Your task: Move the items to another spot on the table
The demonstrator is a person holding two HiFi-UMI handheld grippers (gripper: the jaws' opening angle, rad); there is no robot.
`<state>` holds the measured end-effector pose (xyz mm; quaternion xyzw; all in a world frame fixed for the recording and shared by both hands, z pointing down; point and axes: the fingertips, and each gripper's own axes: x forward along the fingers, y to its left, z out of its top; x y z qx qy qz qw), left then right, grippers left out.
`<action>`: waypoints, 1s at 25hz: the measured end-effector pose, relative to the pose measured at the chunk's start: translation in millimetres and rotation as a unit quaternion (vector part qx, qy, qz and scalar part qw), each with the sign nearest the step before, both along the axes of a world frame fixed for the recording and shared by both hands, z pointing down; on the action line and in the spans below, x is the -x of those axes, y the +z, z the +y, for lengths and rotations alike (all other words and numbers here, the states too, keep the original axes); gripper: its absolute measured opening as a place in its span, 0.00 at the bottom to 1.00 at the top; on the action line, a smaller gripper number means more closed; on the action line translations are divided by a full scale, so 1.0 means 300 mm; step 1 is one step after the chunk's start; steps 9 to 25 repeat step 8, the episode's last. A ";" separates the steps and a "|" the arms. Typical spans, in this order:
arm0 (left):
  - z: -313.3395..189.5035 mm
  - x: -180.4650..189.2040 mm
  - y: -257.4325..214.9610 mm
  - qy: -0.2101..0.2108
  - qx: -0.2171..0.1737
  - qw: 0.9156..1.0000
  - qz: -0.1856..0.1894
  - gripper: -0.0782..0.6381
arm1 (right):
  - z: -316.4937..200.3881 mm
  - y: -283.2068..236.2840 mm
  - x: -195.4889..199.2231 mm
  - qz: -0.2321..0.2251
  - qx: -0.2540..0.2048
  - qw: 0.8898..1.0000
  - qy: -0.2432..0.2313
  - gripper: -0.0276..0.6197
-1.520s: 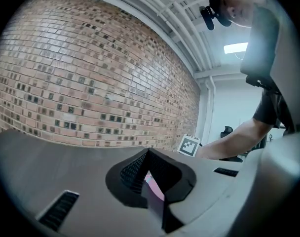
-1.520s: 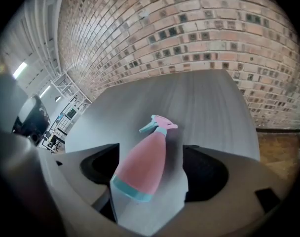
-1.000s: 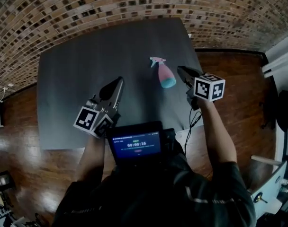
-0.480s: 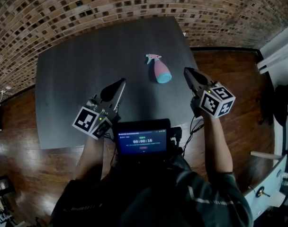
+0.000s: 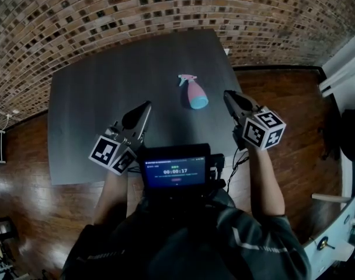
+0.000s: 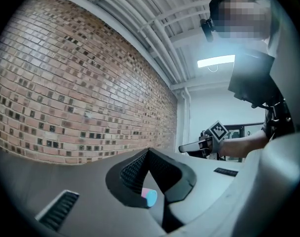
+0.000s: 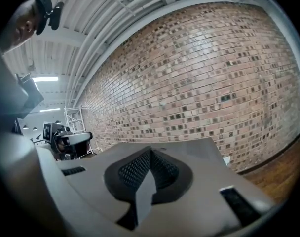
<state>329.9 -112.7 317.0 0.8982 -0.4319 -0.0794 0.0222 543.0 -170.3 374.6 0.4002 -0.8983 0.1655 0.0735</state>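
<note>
The spray bottle [image 5: 194,92] lies on the tabletop [image 5: 90,115], toward its far right part. The left gripper [image 5: 146,105] is left of it and nearer; the right gripper [image 5: 227,94] is just right of it, seemingly over the tabletop's right edge. A brick wall [image 5: 107,16] stands behind.

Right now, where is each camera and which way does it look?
Head view: on the head, looking down at table, bottle, both arms.
Left gripper view: on left gripper, looking along its fingers at wall; right gripper shows.
Right gripper view: on right gripper, facing wall; left gripper shows.
Shared: head and left gripper views show the bottle.
</note>
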 end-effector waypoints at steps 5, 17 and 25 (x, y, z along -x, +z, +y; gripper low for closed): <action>0.003 -0.005 -0.006 -0.006 0.001 1.000 -0.003 0.10 | 0.000 -0.013 0.004 0.024 -0.013 1.000 -0.003 0.04; 0.007 -0.009 -0.013 -0.006 0.002 1.000 -0.002 0.10 | -0.004 -0.026 0.000 0.015 -0.011 1.000 -0.001 0.04; 0.007 -0.009 -0.013 -0.006 0.002 1.000 -0.002 0.10 | -0.004 -0.026 0.000 0.015 -0.011 1.000 -0.001 0.04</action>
